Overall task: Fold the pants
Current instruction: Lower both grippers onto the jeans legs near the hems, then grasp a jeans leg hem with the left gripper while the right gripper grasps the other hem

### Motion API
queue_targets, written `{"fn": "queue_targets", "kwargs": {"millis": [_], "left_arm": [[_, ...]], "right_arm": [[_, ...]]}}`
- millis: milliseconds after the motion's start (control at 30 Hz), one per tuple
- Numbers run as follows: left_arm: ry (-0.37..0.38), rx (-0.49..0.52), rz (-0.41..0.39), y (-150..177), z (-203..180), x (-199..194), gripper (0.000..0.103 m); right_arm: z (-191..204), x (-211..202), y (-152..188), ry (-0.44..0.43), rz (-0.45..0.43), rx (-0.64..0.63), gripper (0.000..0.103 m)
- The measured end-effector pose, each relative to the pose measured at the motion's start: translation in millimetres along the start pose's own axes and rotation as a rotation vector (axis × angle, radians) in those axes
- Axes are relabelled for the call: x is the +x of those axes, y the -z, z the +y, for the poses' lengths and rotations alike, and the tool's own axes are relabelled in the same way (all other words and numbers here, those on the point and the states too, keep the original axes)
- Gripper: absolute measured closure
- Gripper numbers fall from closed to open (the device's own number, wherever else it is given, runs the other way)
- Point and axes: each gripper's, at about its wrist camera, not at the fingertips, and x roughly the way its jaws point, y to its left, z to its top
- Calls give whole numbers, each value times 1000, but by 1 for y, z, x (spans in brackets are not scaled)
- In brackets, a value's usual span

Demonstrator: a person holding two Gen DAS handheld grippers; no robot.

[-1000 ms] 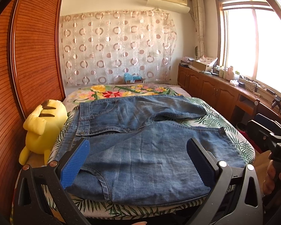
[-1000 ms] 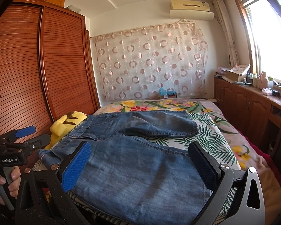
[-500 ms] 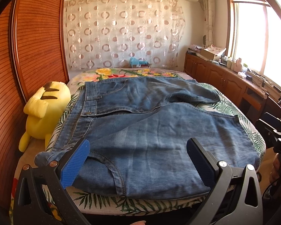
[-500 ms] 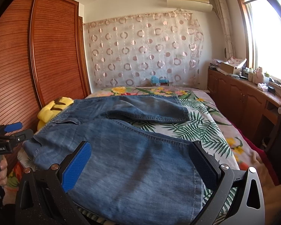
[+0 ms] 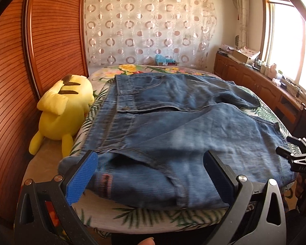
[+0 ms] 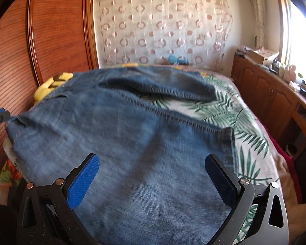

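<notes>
Now both grippers, left (image 5: 151, 175) & right (image 6: 152, 178), have dropped closer to the jeans (image 5: 183, 126), jaws wide open w/ nothing held, so prob. a grab is next.

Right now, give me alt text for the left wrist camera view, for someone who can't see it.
Blue denim pants lie spread on a bed with a leaf-print cover, seen between the fingers of the open left tool, which holds nothing. A yellow plush toy sits to the pants' left against a wooden wardrobe; the right tool shows at the right edge.
</notes>
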Motion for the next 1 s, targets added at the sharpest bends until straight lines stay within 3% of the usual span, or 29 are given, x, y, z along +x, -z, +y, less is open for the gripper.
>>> {"fn": "queue_targets", "kwargs": {"millis": [133,400,600,767,900,1000], "left_arm": [[-5,-22,5,4,21,-2,0],[-6,-109,40,18,61,3,23],[-38,-163,56,28,83,4,33],[-29,-202,93,33,89,16,40],[-25,-204,107,38,86,23,49],[-26,-203,112,40,86,25,50]], "right_arm": [[-1,2,-5,-11,45,0,0],[0,-6,-7,7,68,-29,0],[-1,-14,-4,0,52,-32,0],[-3,-6,0,-6,60,-42,0],[-5,16,-15,-12,73,-53,0],[-14,9,-16,17,75,-52,2]]}}
